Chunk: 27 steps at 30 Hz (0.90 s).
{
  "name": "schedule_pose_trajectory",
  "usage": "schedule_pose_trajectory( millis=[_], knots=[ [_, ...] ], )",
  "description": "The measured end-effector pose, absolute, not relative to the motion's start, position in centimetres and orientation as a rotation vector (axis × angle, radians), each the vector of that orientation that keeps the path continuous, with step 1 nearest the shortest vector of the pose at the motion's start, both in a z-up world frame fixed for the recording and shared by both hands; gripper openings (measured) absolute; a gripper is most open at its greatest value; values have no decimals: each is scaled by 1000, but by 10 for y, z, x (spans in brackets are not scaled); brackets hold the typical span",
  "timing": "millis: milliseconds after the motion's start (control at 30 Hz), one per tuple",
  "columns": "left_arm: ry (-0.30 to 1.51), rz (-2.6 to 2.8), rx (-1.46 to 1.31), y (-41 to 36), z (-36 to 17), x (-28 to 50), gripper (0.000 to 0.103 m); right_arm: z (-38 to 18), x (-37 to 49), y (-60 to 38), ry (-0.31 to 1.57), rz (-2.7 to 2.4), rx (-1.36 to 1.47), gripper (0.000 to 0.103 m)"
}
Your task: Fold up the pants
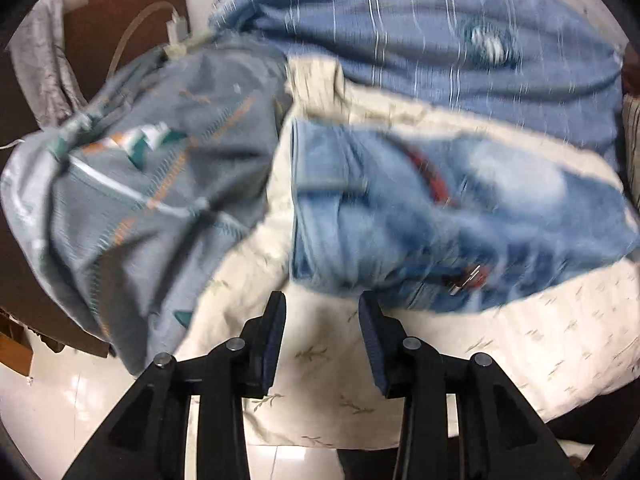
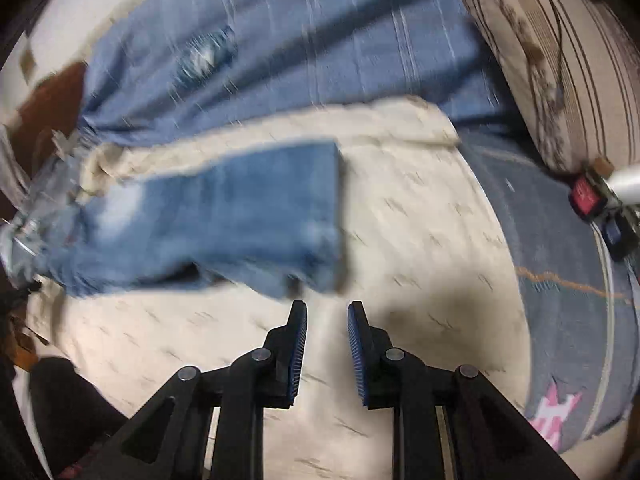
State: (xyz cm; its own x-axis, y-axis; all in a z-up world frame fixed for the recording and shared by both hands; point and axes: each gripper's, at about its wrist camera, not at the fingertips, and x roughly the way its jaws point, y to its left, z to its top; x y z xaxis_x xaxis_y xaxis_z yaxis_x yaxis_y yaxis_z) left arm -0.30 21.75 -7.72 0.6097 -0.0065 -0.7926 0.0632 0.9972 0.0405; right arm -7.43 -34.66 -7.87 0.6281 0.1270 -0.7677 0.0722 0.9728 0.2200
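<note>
Left wrist view shows the left tool (image 1: pixel 322 312) low in the frame with its jaws a little apart and nothing between them, just short of the jeans (image 1: pixel 400 216). The jeans lie across the middle of the frame on the cream bedspread (image 1: pixel 520 344), their waistband end toward frame centre, already doubled over by the look of it. A grey patterned cloth (image 1: pixel 152 184) is heaped at the left, touching or nearly touching the bedspread edge, and a blue striped sheet (image 1: pixel 400 32) fills the top.

In the right wrist view the right tool (image 2: pixel 327 309) stands narrowly parted and empty, just below the hem end of the jeans (image 2: pixel 240 208), which reach from centre to the left edge. A striped pillow (image 2: pixel 560 60) sits upper right.

Both pictures are smeared, so layer edges are hard to read. The main risk, as I judge it, is that the narrow jaws close on only the top layer, or pinch the bedspread along with the denim, so the fold drags the cover up. Uneven grips at the two ends could skew the fold. The near hem looks rumpled and may slip out.
</note>
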Motion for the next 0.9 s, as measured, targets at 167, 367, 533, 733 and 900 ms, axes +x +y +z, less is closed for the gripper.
schedule_pose_trajectory(
  millis=[167, 367, 533, 733, 900],
  knots=[
    [781, -147, 21, 168, -36, 6, 53, -69, -29, -304, 827, 83, 262, 24],
    [852, -177, 13, 89, -68, 56, 54, -100, 9, -277, 861, 129, 342, 24],
    [960, -87, 98, 62, -126, 74, 54, -133, 9, -283, 895, 122, 353, 24],
    [865, -39, 372, 32, -144, 57, 56, -142, 5, -290, 896, 145, 355, 25],
    [849, -65, 400, 34, -146, 45, 57, -133, -3, -287, 887, 133, 348, 34]
  ],
)
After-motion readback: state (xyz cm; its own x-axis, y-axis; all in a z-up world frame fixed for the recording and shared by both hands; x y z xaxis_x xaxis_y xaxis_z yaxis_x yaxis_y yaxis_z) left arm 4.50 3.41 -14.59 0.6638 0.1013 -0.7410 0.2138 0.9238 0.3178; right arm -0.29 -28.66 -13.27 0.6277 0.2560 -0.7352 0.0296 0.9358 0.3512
